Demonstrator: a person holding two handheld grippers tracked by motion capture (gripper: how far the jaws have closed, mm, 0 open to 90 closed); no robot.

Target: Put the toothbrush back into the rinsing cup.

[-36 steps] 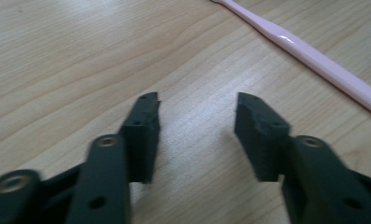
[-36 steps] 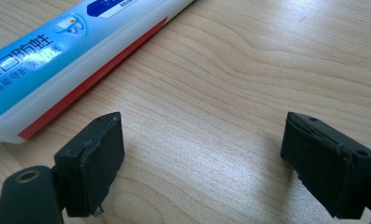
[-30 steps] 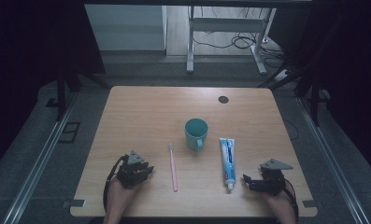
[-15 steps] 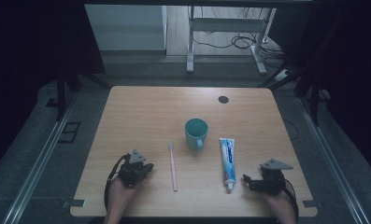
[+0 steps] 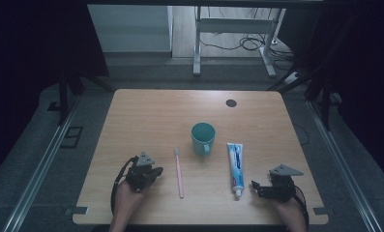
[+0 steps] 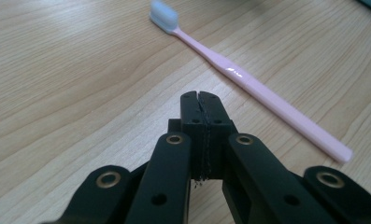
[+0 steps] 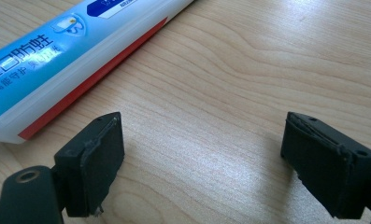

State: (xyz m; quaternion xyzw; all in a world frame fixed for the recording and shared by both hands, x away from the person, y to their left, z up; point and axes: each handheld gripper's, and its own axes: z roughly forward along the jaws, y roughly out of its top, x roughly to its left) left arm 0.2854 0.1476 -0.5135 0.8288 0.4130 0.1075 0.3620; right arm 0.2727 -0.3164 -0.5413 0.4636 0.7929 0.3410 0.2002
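Near the front edge of the wooden counter (image 5: 146, 113), a pink toothbrush (image 5: 179, 171) is lying flat with its long axis running front to back; its white bristle head is pointing away from the person, toward the far side, and its handle end is pointing toward the near edge. Just to its left, the left gripper (image 5: 153, 170) is resting low on the counter, held by the person's left hand (image 5: 127, 198), whose forearm is entering from the bottom of the high view; the gripper is pointing toward the right and slightly forward, at the toothbrush handle, and is standing apart from it. In the left gripper view, its fingers (image 6: 192, 114) are pressing flat against each other with nothing between them, having just been closing, while the toothbrush (image 6: 248, 81) is lying ahead of them and to the right, running diagonally. At the right, the right gripper (image 5: 258, 187) is also sitting low on the counter, pointing left toward the cap end of a blue and white toothpaste tube (image 5: 235, 162), which is lying front to back with its cap toward the person. In the right gripper view, its fingers (image 7: 99, 158) are standing wide apart over bare wood, gripping nothing, with the tube (image 7: 57, 60) just beyond the left one. A teal mug (image 5: 202, 137) is standing upright between toothbrush and tube, farther back.
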